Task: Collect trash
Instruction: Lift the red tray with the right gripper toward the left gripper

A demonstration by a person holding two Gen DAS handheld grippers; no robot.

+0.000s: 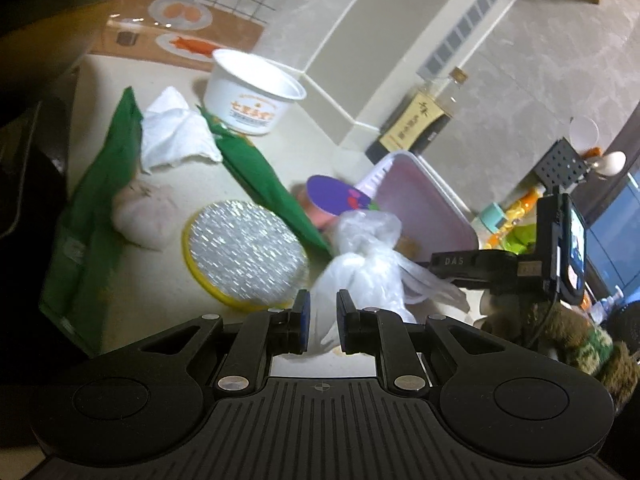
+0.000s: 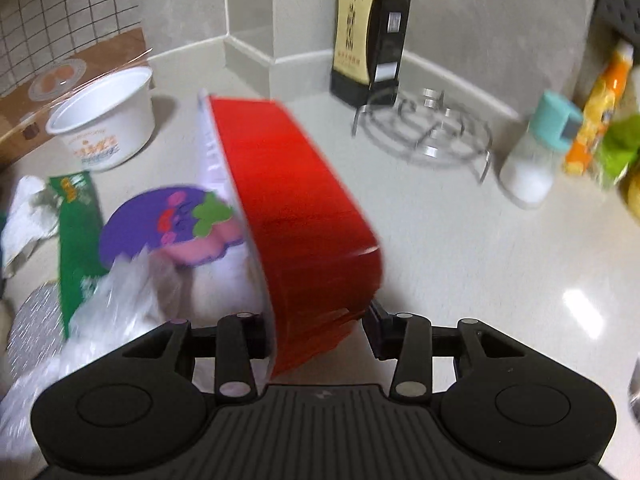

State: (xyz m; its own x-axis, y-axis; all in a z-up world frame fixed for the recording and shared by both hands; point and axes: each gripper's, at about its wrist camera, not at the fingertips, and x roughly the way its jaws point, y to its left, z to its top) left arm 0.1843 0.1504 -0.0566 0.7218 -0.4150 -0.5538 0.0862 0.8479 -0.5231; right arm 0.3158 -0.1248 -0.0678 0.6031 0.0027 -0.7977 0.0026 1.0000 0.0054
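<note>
My left gripper (image 1: pixel 322 320) is shut on a crumpled clear plastic bag (image 1: pixel 360 264), which bunches up just ahead of the pads. My right gripper (image 2: pixel 316 334) is shut on the end wall of a red bin (image 2: pixel 296 208) with a white inside. The bin is tipped on its side with its mouth facing left toward the trash. Right at that mouth lies a cup with a purple lid (image 2: pixel 160 220). Across the counter are a white paper bowl (image 1: pixel 252 92), a white tissue (image 1: pixel 176 132), green wrappers (image 1: pixel 256 172) and a foil lid with a yellow rim (image 1: pixel 244 252).
A dark sauce bottle (image 2: pixel 372 28) stands against the wall corner, with a metal trivet (image 2: pixel 424 128) in front of it. A shaker with a teal cap (image 2: pixel 536 156) and an orange packet (image 2: pixel 600 104) stand to the right. A knit sleeve (image 1: pixel 568 336) shows at lower right.
</note>
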